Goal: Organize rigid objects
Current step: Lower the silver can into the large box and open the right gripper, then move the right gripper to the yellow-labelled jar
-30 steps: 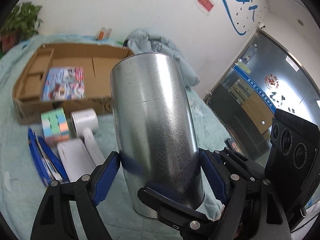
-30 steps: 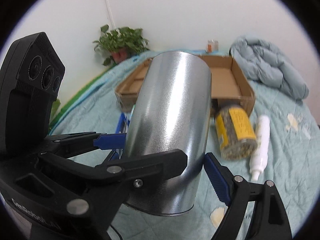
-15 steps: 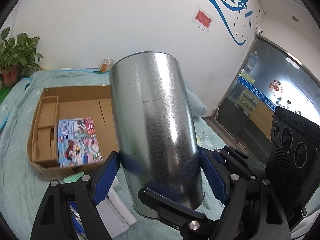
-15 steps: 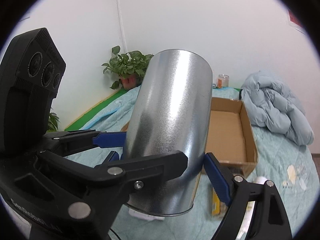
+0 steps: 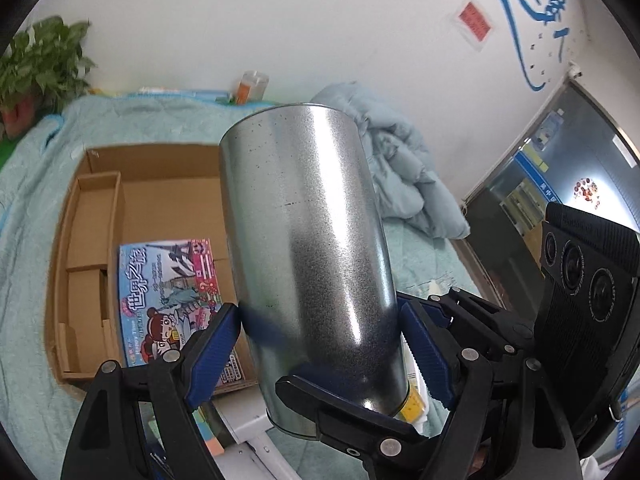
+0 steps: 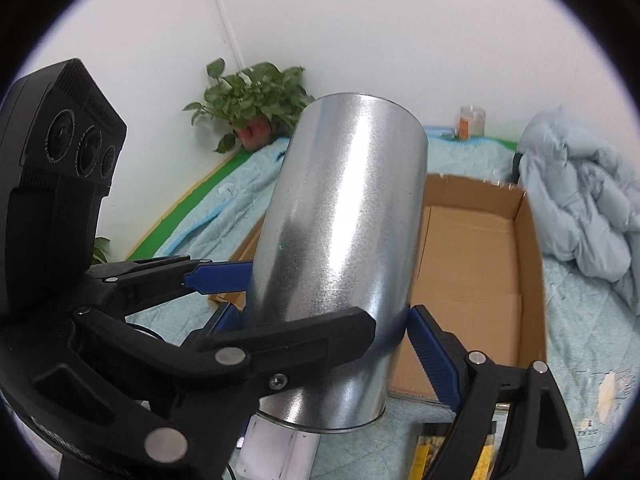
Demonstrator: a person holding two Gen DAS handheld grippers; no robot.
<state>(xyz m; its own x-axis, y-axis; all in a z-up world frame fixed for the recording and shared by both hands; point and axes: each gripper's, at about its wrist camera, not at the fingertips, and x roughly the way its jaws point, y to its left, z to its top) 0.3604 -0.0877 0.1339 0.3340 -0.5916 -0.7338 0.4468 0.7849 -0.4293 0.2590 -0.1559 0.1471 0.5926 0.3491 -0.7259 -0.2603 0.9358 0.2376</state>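
Both tools grip the metal cylinder (image 5: 312,264) at once, the left tool (image 5: 320,344) and the right tool (image 6: 324,344) each closing blue pads on its lower end, probably because it is wide and smooth. It hangs tilted, with the cardboard box (image 5: 168,200) ahead and below, likely its destination.

Glossy speckled metal cylinder (image 5: 316,264)

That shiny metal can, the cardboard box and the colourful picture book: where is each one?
metal can (image 5: 312,248), left wrist view, middle of its side wall.
cardboard box (image 6: 532,256), right wrist view, its right wall.
picture book (image 5: 168,292), left wrist view, centre of its cover, inside the box.
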